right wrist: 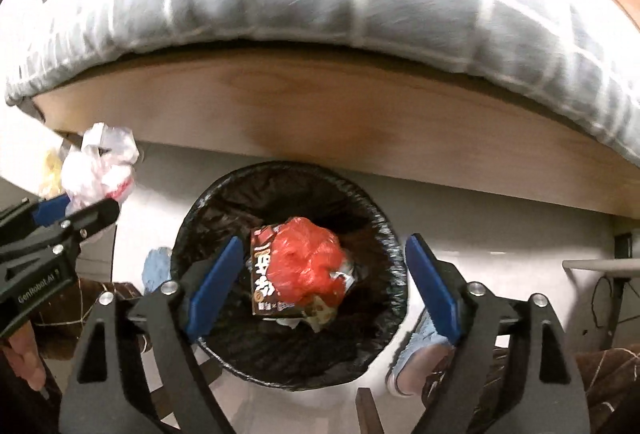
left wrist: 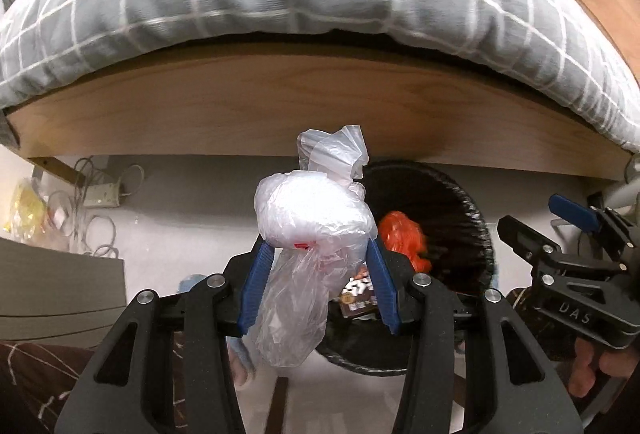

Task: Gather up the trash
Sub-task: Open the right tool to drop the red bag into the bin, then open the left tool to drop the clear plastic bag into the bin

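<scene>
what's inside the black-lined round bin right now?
In the black-lined round bin: a crumpled red plastic bag lying over a brown printed snack packet, with pale scraps beside them. Anything beneath that pile is covered.

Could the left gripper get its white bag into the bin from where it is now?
Probably yes. The left gripper grips the white bag just beside the bin, whose mouth is uncovered. The right gripper hangs open over it and may need to clear.

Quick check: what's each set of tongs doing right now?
Left tongs: shut on the clear plastic bag.
Right tongs: open, empty, above the bin.
</scene>
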`<state>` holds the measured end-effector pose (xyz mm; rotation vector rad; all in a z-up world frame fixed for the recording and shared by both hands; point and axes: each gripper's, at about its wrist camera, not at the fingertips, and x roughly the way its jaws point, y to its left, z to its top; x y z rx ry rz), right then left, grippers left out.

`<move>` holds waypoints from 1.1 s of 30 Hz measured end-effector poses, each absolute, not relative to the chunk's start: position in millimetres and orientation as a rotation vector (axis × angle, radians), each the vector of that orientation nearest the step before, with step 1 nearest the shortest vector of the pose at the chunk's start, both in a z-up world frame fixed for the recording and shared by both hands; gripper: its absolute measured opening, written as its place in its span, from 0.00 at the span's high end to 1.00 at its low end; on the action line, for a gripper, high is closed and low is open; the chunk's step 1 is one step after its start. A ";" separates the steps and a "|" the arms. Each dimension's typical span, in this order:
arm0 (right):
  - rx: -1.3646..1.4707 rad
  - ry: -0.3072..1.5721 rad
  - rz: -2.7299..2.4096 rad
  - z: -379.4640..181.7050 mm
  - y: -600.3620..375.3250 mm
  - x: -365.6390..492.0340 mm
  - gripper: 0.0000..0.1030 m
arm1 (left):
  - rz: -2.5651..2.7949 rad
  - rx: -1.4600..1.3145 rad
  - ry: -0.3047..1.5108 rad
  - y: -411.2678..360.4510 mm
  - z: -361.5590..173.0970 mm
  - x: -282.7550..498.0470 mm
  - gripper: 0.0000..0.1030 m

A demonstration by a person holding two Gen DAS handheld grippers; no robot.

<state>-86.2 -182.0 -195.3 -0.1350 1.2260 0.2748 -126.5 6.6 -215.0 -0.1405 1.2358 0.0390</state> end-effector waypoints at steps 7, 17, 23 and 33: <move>-0.098 1.183 0.221 -181.4 -209.9 -86.7 0.20 | -0.015 -0.128 1.237 -26.3 -210.0 -120.1 0.55; -0.069 1.131 0.144 -158.4 -252.2 -88.3 0.09 | -0.071 -0.080 1.237 -62.6 -214.4 -114.2 0.55; -0.057 1.121 0.101 -154.1 -270.5 -91.3 0.08 | -0.092 -0.066 1.236 -79.1 -216.0 -113.6 0.55; -0.062 1.102 0.097 -146.6 -266.3 -90.5 0.08 | -0.066 -0.016 1.199 -81.5 -211.2 -114.8 0.32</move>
